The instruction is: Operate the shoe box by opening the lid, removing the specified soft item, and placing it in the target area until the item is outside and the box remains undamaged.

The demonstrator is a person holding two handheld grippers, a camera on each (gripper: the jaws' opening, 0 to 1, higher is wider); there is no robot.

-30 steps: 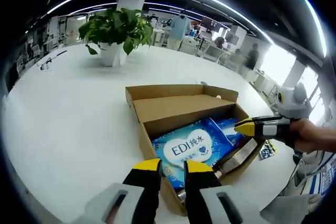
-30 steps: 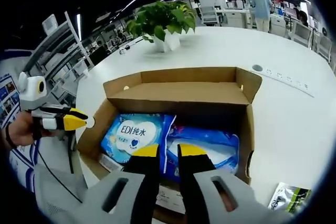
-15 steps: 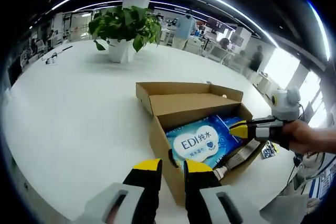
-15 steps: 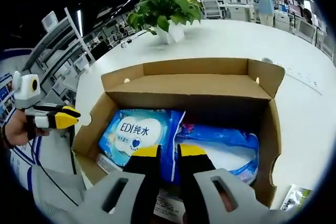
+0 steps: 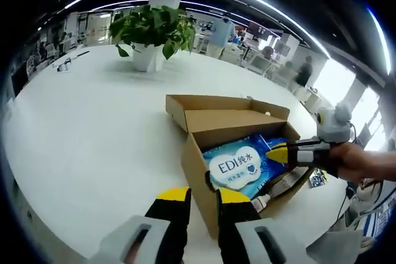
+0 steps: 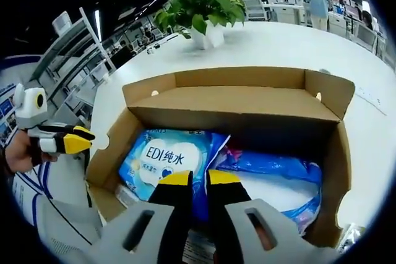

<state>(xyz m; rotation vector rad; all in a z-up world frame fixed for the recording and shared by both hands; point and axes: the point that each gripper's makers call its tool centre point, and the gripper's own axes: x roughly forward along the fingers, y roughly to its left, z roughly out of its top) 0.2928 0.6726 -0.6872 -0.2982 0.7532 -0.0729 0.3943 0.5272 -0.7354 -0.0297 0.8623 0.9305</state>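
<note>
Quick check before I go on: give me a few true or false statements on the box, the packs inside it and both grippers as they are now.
1. The box lid is open. True.
2. The EDI pack is already out on the table. False: it lies inside the box.
3. A second blue pack lies beside the EDI pack. True.
4. The right gripper holds the EDI pack in the air. False: its jaws are near shut just over the packs, and nothing is lifted.
5. The left gripper is inside the box. False: it is outside, by the box's side.
6. A potted plant stands on the table beyond the box. True.
</note>
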